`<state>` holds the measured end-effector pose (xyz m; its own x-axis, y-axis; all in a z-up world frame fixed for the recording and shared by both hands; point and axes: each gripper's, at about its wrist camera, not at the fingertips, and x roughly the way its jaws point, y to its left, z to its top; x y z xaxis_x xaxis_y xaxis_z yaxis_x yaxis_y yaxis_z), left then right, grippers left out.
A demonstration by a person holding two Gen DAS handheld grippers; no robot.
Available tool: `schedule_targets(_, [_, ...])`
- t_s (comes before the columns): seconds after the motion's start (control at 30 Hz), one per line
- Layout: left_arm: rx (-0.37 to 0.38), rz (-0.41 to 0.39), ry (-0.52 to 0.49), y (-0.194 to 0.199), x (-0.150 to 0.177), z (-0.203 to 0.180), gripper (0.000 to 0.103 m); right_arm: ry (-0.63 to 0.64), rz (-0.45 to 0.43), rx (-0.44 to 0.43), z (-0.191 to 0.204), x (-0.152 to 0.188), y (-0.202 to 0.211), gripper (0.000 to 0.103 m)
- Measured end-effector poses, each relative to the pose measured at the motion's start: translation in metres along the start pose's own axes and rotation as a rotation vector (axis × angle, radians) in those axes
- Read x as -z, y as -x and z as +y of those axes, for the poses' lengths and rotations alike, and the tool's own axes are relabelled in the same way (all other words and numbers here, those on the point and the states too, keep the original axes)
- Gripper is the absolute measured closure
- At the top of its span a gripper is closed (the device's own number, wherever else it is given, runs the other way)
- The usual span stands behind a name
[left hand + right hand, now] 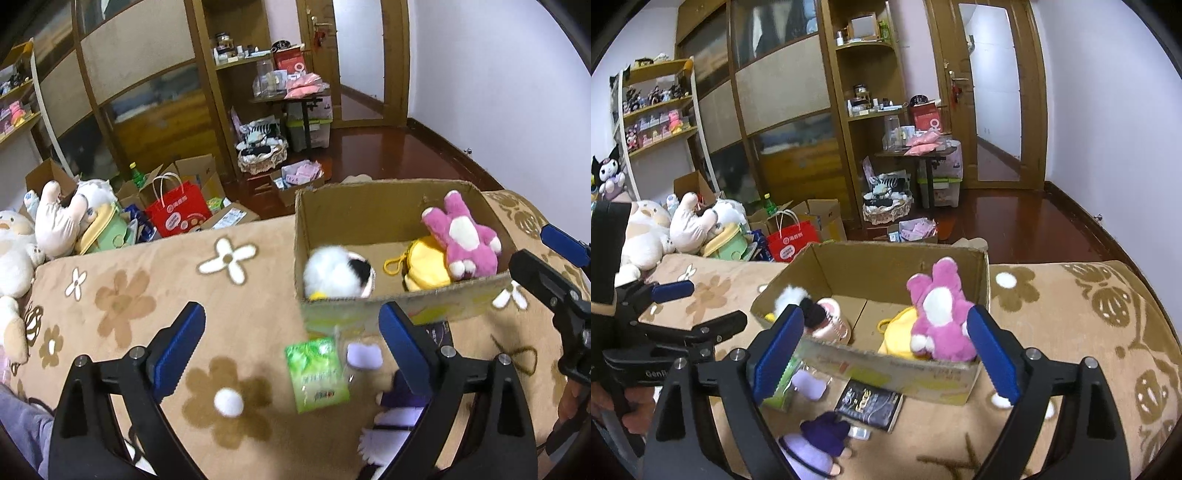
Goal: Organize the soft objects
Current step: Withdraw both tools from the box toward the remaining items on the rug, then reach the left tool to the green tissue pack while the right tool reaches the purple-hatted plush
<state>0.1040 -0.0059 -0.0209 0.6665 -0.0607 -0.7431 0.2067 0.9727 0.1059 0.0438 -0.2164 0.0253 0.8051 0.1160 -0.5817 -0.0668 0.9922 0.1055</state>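
A cardboard box (369,206) (886,258) stands on a beige flowered blanket (147,280). Inside lie a pink plush bunny (461,236) (938,310), a yellow pouch (424,266) (897,328) and a blurred white-and-black plush (338,273) (809,306). My left gripper (291,310) (705,304) is open and holds nothing, just short of the box's near wall. My right gripper (886,314) (543,251) is also open and holds nothing, in front of the box. On the blanket before the box lie a purple-and-white doll (820,439) (399,406) and a small lilac plush (364,354) (809,384).
A green packet (317,373), a white pompom (229,402) and a black packet (871,404) lie on the blanket. Large plush toys (59,218) pile up at the left. A red paper bag (177,210) and open cartons stand on the floor before the wardrobe.
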Motion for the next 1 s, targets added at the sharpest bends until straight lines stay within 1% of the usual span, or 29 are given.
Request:
schedule_targets(0.07, [0.001, 0.017, 0.012, 0.003, 0.004, 0.004, 0.009, 0.010, 0.006, 0.015, 0.005, 0.004, 0.005, 0.009])
schedule_targets(0.23, [0.001, 0.057, 0.040, 0.008, 0.013, 0.011, 0.009, 0.006, 0.022, 0.010, 0.011, 0.012, 0.011, 0.009])
schedule_targets(0.5, [-0.010, 0.134, 0.044, 0.008, 0.027, 0.015, 0.009, 0.009, 0.057, 0.017, 0.026, 0.026, 0.019, 0.009])
schedule_targets(0.63, [0.002, 0.176, 0.038, 0.002, 0.032, 0.016, 0.009, 0.029, 0.086, 0.030, 0.030, 0.034, 0.017, 0.009])
schedule_targets(0.87, [0.012, 0.240, 0.020, -0.011, 0.040, 0.013, 0.009, -0.004, 0.152, 0.024, 0.029, 0.048, 0.008, 0.009])
schedule_targets(1.0, [0.021, 0.278, 0.017, -0.019, 0.042, 0.010, 0.009, 0.007, 0.193, 0.007, 0.033, 0.056, -0.001, 0.009])
